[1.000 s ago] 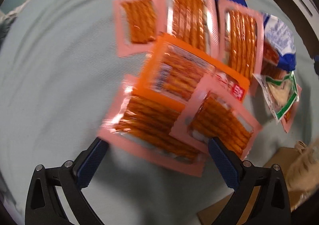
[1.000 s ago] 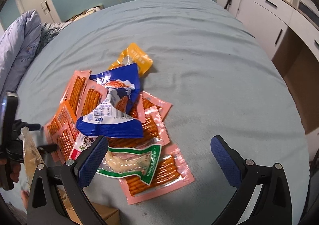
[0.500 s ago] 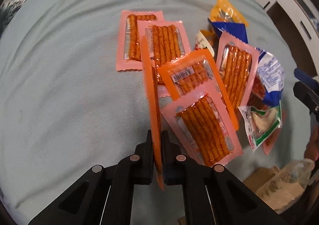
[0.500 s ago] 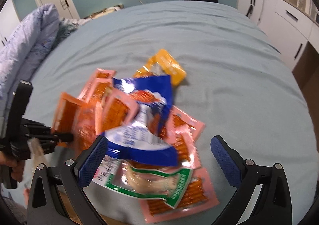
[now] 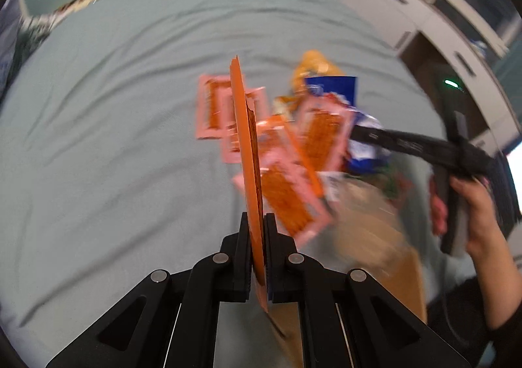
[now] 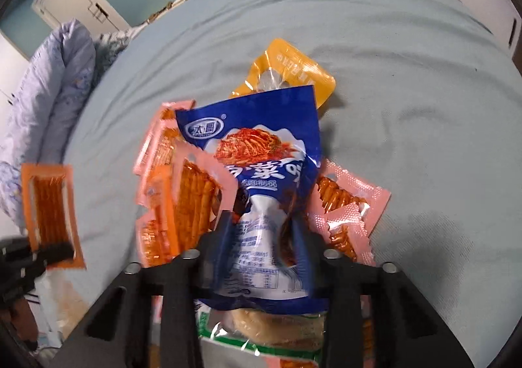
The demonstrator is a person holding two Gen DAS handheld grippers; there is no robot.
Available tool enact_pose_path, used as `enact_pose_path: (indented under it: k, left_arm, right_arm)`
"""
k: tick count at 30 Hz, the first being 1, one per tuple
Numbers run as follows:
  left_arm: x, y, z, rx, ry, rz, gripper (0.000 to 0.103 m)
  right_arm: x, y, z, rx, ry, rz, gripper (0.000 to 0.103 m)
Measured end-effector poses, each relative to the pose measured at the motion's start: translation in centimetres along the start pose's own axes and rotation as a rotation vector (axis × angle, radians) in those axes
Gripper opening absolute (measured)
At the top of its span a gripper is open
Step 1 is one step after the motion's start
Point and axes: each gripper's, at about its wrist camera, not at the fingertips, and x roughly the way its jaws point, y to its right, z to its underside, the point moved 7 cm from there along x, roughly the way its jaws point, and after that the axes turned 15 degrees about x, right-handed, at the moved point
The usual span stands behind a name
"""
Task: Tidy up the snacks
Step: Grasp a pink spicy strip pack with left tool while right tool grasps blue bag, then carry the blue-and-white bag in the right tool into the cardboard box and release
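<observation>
Bed (image 6: 407,51): pale blue-grey sheet filling both views; every snack lies on it, heaped at mid-frame.
Cardboard box (image 5: 403,273): brown, lower right of the left wrist view, blurred; contents unclear.
Snack pile (image 5: 293,152): pink and orange packs of spicy sticks overlapping one another, centre of frame.
Blue kimchi pouch (image 6: 261,178): centre of the right wrist view, on top of the pile, a yellow packet (image 6: 290,71) behind it and a green-edged pack (image 6: 270,332) below.
Right gripper (image 6: 264,244): jaws have just been closing and now pinch the pouch's lower half, crumpling it.
Orange stick pack (image 5: 246,152): held edge-on and upright, above the bed, centre of the left wrist view; also at left in the right wrist view (image 6: 52,204).
Left gripper (image 5: 257,247): jaws closed tight on the pack's lower edge.
Handling: both look light, thin and glossy, so likely slippery; the pouch is soft and gives, the flat pack stiffer. Sealed borders seem the safest hold, sparing the brittle sticks.
</observation>
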Motion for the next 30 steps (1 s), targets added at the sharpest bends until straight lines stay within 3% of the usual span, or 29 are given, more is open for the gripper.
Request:
enact_pose_path:
  k: [3, 7, 9, 12, 15, 16, 17, 19, 24, 27, 30]
  left_arm:
    - [-2.4, 2.5, 1.0, 0.022, 0.065, 0.036, 0.005]
    - [-4.5, 6.7, 3.7, 0.090, 0.144, 0.116, 0.005]
    - [-4.5, 8.8, 5.4, 0.146, 0.135, 0.148, 0.006]
    - [-3.0, 11.5, 7.4, 0.252, 0.054, 0.143, 0.006]
    - [-0.2, 13.5, 8.0, 0.370, -0.042, 0.069, 0.013]
    - [0.3, 13.4, 7.9, 0.387, -0.063, 0.027, 0.035]
    - [0.5, 13.2, 7.8, 0.389, -0.074, -0.016, 0.065]
    - [-0.1, 11.8, 7.4, 0.363, -0.042, -0.100, 0.079]
    - [-3.4, 7.3, 5.9, 0.176, 0.096, -0.169, 0.081]
    - [-5.2, 3.5, 5.5, 0.067, 0.169, -0.304, 0.083]
    - [-6.3, 1.5, 5.9, 0.009, 0.204, -0.377, 0.083]
  right_arm:
    - [-1.8, 0.5, 0.0, 0.005, 0.059, 0.015, 0.024]
    - [-6.5, 1.1, 0.6, 0.039, 0.177, -0.030, 0.021]
    - [-9.3, 0.9, 1.1, 0.048, 0.238, -0.077, 0.021]
    - [-12.8, 0.2, 2.7, 0.024, 0.298, -0.136, 0.021]
    - [-15.0, -0.9, 6.0, -0.002, 0.306, -0.227, 0.021]
    - [-15.3, -0.8, 6.9, -0.009, 0.304, -0.244, 0.021]
    - [-15.9, -1.2, 8.8, -0.027, 0.301, -0.266, 0.021]
    - [-16.3, -1.4, 11.6, -0.055, 0.294, -0.269, 0.021]
    - [-16.5, -1.9, 16.1, -0.109, 0.230, -0.250, 0.021]
    - [-15.9, -4.2, 18.5, -0.217, 0.168, -0.234, 0.021]
    - [-15.2, -5.9, 19.4, -0.336, 0.121, -0.210, 0.021]
